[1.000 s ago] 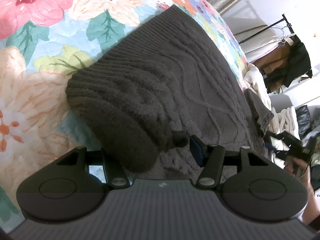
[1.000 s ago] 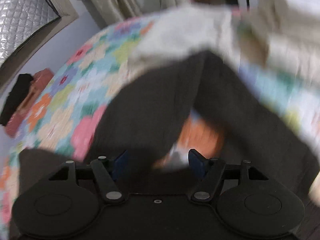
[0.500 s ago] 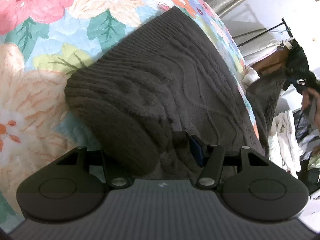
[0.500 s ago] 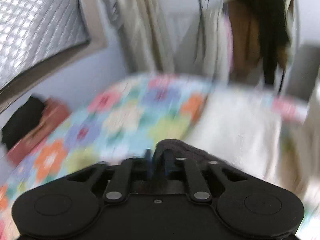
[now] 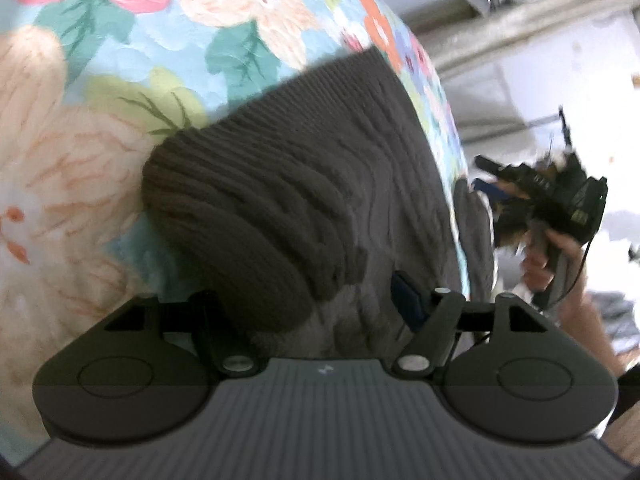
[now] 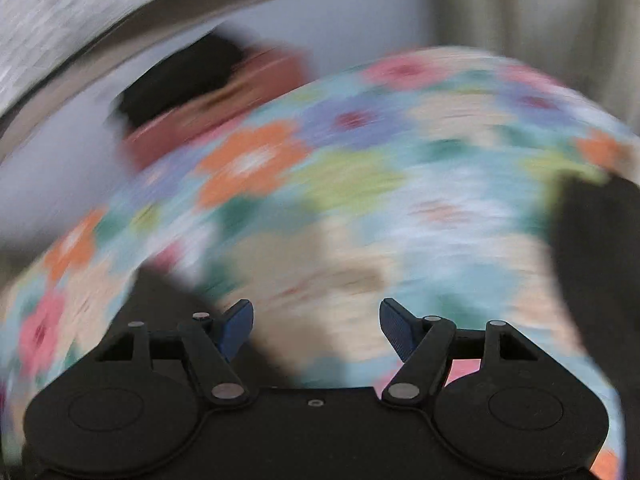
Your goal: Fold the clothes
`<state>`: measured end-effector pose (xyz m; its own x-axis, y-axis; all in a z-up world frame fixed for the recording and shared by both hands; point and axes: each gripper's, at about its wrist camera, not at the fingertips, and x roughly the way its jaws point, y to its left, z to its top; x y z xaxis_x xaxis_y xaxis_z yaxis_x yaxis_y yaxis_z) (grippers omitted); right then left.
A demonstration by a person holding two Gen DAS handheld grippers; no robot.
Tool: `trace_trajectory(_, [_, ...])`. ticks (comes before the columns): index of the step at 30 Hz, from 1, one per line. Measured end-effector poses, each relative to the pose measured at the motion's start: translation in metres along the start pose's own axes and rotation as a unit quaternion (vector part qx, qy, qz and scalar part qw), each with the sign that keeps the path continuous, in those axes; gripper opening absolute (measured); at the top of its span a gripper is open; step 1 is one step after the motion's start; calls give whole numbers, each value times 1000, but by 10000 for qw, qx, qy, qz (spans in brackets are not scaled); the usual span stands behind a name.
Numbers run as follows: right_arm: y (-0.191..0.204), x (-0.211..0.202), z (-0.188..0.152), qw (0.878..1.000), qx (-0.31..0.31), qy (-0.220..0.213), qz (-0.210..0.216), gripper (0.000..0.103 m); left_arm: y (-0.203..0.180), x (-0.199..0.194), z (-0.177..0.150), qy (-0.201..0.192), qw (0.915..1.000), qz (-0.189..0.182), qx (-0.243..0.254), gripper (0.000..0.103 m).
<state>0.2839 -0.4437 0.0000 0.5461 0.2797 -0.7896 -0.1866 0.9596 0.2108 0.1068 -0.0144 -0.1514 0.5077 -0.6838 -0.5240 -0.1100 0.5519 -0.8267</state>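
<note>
On the bed, low over the dark grey knitted sweater point(image 5: 304, 184), left gripper point(image 5: 312, 300) angled downward, jaws opening with a thick rolled fold of the knit bulging between them; right blue pad point(image 5: 406, 300) clear of the fabric, left finger hidden behind the fold, so contact there impossible to tell. Sweater spread flat on the floral quilt point(image 5: 100, 92), ribbed edge nearest the camera, the rest running away toward the far side of the bed.

Beyond the bed's edge, in the left wrist view, right gripper point(image 5: 520, 196) held up in a person's hand point(image 5: 556, 256), well apart from the sweater, forearm reaching down to the frame's right edge. In its own view, right gripper point(image 6: 316, 320) pointed steeply down over the quilt point(image 6: 360, 184), jaws spread wide, blue pads point(image 6: 236, 324) bare with nothing between them. Heavy blur across this view.

Around the bed: pale wall point(image 6: 80, 160), cream curtains point(image 6: 520, 4), a quilted silver panel point(image 6: 68, 16) at upper left, and a black item lying on something reddish point(image 6: 208, 92) at the bed's far end. A dark shape point(image 6: 596, 248) at the right edge, too smeared to identify.
</note>
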Motion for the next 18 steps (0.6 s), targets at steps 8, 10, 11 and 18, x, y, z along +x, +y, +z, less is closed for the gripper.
trace_trajectory(8, [54,81,4,9969,-284,738,48,84,5,3,0,-501,9987,102,75,33])
trace_trajectory(10, [63,93,-4,9965,-310,769,-45,73,-1,5,-2,-533,9981,81,307,15])
trace_trajectory(11, [68,92,-10,9969,-436,647,-82,57,-4,6,-3,-551,9976,41,408,10])
trace_trajectory(18, [46,-45,-63,9857,37,-1589,551,12,-76,-6,-29,-458,9728,-581,2194,10])
